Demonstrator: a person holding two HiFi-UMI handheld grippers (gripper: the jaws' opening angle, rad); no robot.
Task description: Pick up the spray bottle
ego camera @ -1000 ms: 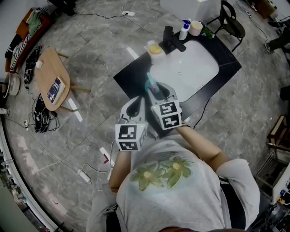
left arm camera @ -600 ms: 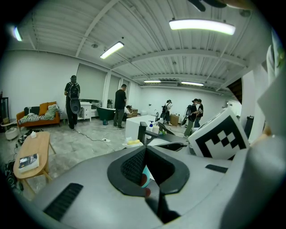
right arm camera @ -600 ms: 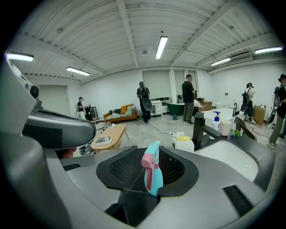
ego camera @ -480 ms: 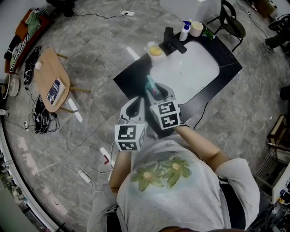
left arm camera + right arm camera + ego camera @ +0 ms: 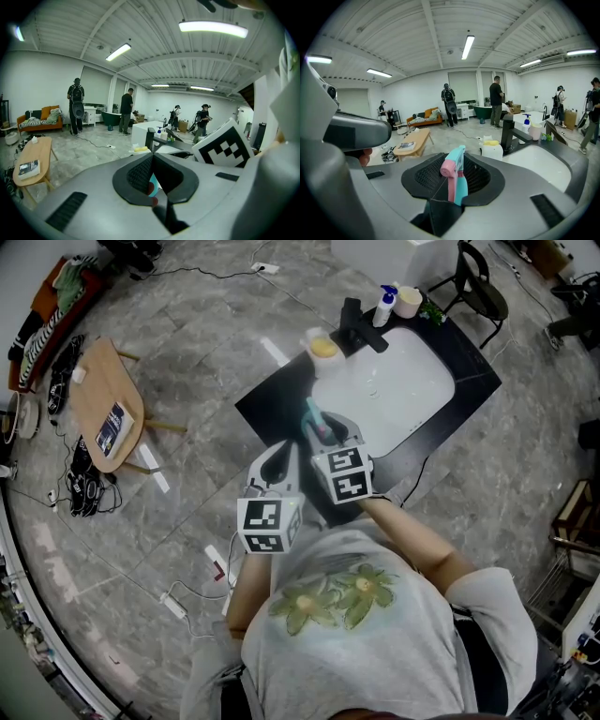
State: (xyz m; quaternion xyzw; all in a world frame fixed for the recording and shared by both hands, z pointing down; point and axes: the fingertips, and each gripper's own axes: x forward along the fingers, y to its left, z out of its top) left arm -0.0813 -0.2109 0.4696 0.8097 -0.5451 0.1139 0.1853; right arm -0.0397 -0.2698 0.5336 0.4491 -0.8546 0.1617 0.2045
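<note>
Squarely between right tool [image 5: 451, 186] jaws, spray bottle [image 5: 459, 171].

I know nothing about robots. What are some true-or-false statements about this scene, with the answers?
1. The right gripper grips the spray bottle. True.
2. The spray bottle is yellow. False: it is teal with a pink trigger.
3. The left gripper holds a cup. False: its fingers are closed on nothing.
4. A white sink sits in a black counter. True.
</note>
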